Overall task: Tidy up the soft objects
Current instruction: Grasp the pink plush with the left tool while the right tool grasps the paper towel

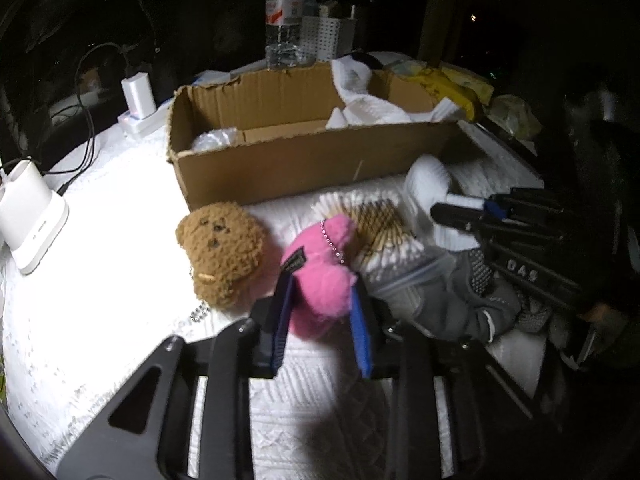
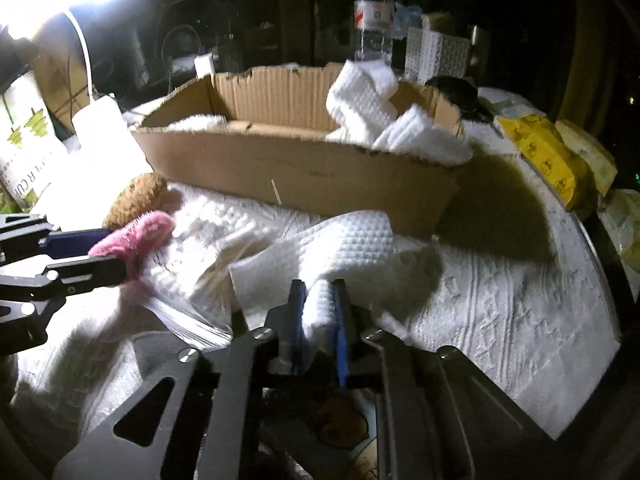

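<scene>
My left gripper (image 1: 320, 292) is shut on a pink plush toy (image 1: 320, 276), which lies on the white bedspread; it also shows in the right wrist view (image 2: 132, 236). A brown plush bear (image 1: 222, 252) lies just left of it. My right gripper (image 2: 318, 300) is shut on a white waffle cloth (image 2: 344, 248) that is draped over the bedspread in front of the cardboard box (image 2: 300, 172). The box (image 1: 304, 160) holds other white cloths (image 1: 372, 108). A grey dotted glove (image 1: 476, 296) and a clear bag of cotton swabs (image 1: 384, 236) lie between the grippers.
A water bottle (image 1: 284, 16) and a white perforated basket (image 1: 328, 36) stand behind the box. White chargers (image 1: 30, 216) with cables sit at the left. Yellow packets (image 2: 548, 156) lie at the right edge. A bright lamp glares at upper left.
</scene>
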`<state>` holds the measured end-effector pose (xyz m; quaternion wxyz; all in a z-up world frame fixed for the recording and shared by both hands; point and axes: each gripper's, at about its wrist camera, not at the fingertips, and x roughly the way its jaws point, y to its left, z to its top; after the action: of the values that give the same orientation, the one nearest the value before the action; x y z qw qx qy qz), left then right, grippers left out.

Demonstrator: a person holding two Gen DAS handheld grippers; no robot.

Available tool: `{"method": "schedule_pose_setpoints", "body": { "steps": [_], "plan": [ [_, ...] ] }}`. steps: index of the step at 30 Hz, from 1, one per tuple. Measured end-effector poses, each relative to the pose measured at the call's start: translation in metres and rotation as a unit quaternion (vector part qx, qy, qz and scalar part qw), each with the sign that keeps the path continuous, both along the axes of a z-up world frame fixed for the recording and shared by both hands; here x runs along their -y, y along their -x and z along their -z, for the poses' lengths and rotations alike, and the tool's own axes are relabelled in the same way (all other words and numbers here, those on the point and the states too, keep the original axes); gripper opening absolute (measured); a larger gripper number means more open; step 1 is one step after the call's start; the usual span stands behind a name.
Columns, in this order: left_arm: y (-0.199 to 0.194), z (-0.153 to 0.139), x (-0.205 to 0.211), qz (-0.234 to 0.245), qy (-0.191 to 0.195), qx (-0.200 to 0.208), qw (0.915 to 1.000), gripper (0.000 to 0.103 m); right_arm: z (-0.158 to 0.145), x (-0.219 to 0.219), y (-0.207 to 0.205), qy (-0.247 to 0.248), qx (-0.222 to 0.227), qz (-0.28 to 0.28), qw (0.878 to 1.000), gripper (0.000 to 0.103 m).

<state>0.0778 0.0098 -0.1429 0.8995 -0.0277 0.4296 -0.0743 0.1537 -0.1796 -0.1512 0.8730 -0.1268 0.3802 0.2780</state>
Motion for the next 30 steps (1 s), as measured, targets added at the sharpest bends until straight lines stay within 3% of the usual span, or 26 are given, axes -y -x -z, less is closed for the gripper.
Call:
{"method": "schedule_pose_setpoints", "body": {
  "steps": [10, 30],
  "plan": [
    [0.003, -0.011, -0.002, 0.005, 0.004, 0.015, 0.9999, 0.025, -0.038, 0.009, 0.008, -0.043, 0.033, -0.002, 0.999, 0.013],
    [0.005, -0.041, -0.012, -0.013, 0.003, 0.052, 0.9985, 0.025, -0.060, 0.009, 0.013, -0.065, 0.051, -0.016, 0.996, 0.013]
  ]
}}
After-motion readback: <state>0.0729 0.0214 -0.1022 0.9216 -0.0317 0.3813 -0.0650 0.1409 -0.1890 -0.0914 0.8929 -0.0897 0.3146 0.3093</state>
